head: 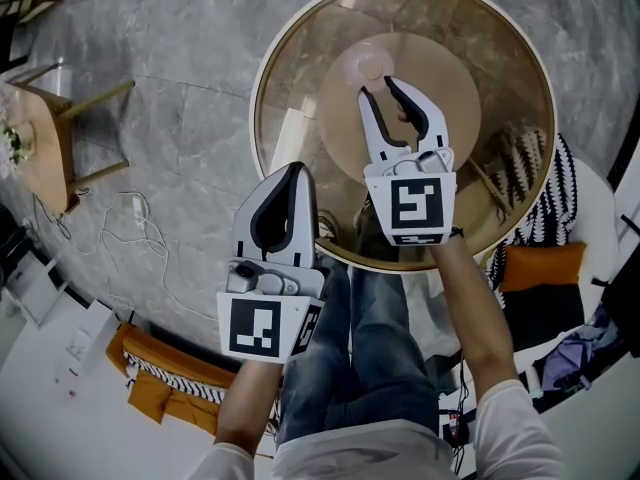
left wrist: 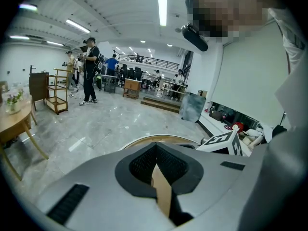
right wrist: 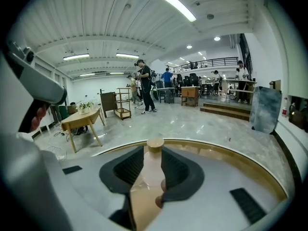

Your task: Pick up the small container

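The small container (head: 368,65) is a pale, round, lidded pot standing near the middle of the round glass table (head: 290,118). My right gripper (head: 378,86) hovers over the table just short of it, jaws open and nothing between them. In the right gripper view the container (right wrist: 155,142) rises right beyond the gap of the right gripper (right wrist: 153,154), its flat lid level with the fingertips. My left gripper (head: 282,208) hangs off the table's near left edge, shut and empty. In the left gripper view only a thin slit shows between the pads of the left gripper (left wrist: 155,148).
A wooden side table (head: 40,138) and loose cables (head: 130,223) sit on the grey marble floor at left. Striped and orange cushions (head: 540,263) lie to the table's right. The person's jeans-clad legs (head: 370,338) are below. Several people stand far off in the hall (right wrist: 144,85).
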`<action>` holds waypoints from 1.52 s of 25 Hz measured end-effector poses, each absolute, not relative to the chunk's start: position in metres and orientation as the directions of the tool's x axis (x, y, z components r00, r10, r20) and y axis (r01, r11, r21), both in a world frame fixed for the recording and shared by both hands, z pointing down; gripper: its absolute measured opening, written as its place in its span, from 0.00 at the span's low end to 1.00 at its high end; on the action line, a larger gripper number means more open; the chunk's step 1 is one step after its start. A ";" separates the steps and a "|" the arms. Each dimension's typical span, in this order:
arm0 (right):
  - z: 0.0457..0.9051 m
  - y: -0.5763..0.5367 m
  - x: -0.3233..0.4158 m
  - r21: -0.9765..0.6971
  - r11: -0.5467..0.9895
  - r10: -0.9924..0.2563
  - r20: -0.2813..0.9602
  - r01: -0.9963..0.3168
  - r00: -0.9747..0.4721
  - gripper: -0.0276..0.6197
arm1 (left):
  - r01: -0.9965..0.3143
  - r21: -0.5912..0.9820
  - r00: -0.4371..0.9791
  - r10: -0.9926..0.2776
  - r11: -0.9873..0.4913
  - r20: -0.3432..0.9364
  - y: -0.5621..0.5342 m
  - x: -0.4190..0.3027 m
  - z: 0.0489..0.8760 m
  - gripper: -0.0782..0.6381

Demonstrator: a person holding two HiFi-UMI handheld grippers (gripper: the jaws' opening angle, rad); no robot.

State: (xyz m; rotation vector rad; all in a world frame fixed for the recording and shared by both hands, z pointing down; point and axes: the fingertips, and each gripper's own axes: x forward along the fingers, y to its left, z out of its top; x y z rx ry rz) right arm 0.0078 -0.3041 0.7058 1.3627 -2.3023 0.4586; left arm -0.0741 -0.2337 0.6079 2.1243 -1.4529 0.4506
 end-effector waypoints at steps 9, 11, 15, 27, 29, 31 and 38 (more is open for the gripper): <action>0.723 -0.319 0.001 -0.017 0.492 -0.728 0.540 -0.871 -0.422 0.29 | -0.931 0.226 0.364 -0.749 -0.286 0.553 -0.236 -0.081 0.616 0.13; 0.724 -0.322 0.001 -0.025 0.480 -0.732 0.539 -0.877 -0.416 0.29 | -0.931 0.226 0.364 -0.750 -0.285 0.553 -0.237 -0.082 0.616 0.13; 0.726 -0.329 -0.001 -0.026 0.473 -0.739 0.533 -0.881 -0.412 0.29 | -0.931 0.227 0.365 -0.748 -0.286 0.554 -0.237 -0.083 0.617 0.13; 0.730 -0.337 -0.006 0.015 0.463 -0.752 0.535 -0.886 -0.384 0.28 | -0.934 0.225 0.358 -0.748 -0.278 0.559 -0.235 -0.089 0.617 0.13; 0.731 -0.337 -0.006 0.017 0.455 -0.758 0.531 -0.890 -0.378 0.28 | -0.934 0.225 0.358 -0.751 -0.279 0.556 -0.235 -0.089 0.614 0.13; 0.730 -0.336 -0.005 0.014 0.450 -0.761 0.529 -0.893 -0.375 0.27 | -0.934 0.224 0.357 -0.754 -0.278 0.552 -0.236 -0.090 0.612 0.13; 0.729 -0.332 -0.001 -0.010 0.450 -0.749 0.540 -0.893 -0.384 0.27 | -0.938 0.233 0.345 -0.771 -0.258 0.535 -0.237 -0.093 0.603 0.13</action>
